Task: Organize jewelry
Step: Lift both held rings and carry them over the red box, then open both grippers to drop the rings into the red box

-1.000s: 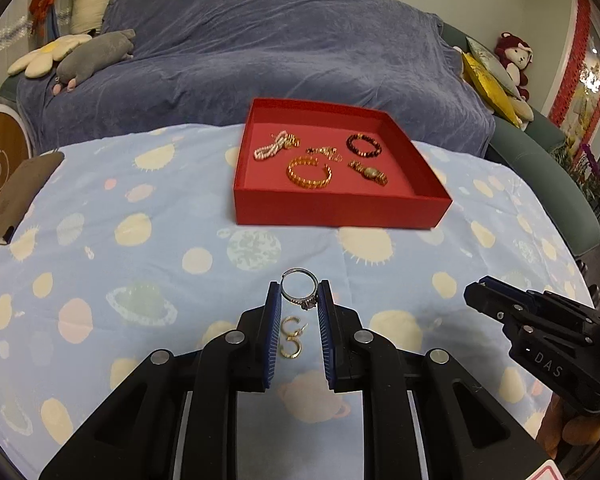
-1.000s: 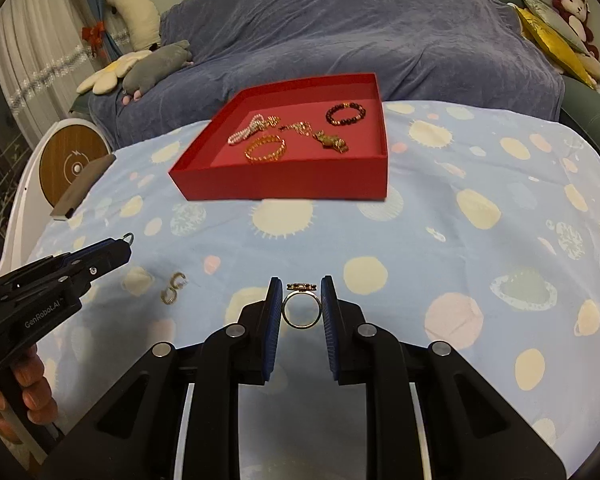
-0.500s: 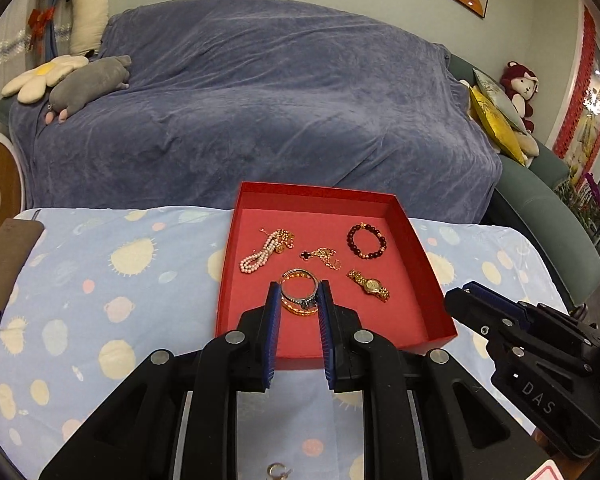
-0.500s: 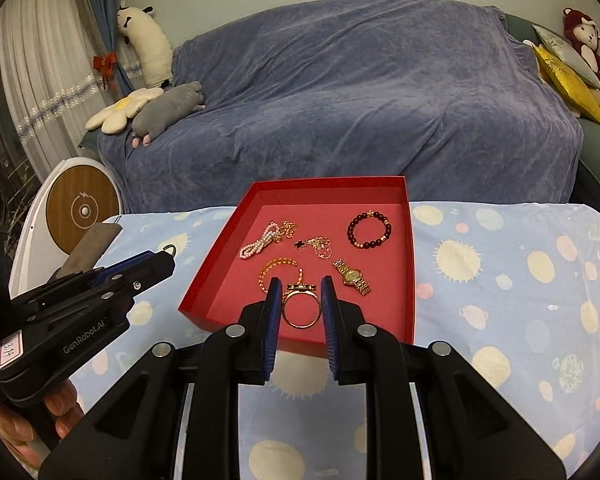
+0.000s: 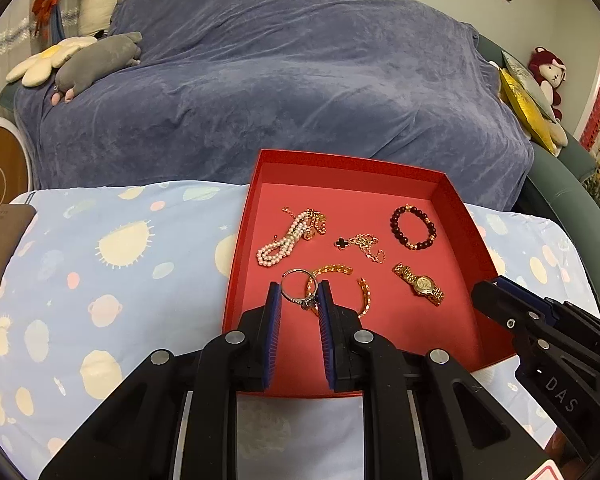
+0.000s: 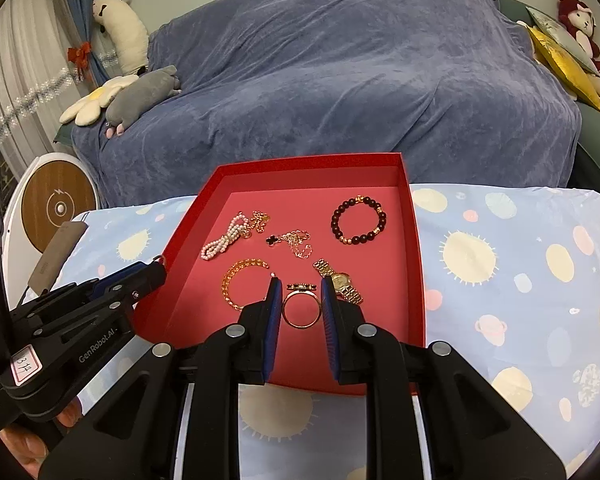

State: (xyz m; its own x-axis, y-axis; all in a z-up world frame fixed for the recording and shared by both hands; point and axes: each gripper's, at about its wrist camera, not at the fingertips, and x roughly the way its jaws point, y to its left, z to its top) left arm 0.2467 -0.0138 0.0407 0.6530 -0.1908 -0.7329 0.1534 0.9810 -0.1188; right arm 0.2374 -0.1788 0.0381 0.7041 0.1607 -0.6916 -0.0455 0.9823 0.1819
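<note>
Left wrist view: left tongs [image 5: 299,295] clamped on a silver ring [image 5: 295,285], above the red tray [image 5: 466,216], over its near left corner.

Right wrist view: right tongs [image 6: 299,296] clamped on a gold ring [image 6: 301,311], above the tray's [image 6: 414,232] near middle, close to the watch [image 6: 341,281].

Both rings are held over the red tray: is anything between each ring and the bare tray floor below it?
Left gripper holds the silver ring over the gold chain bracelet. Gold ring in the right gripper has bare red tray floor ahead, gold watch close beside.
</note>
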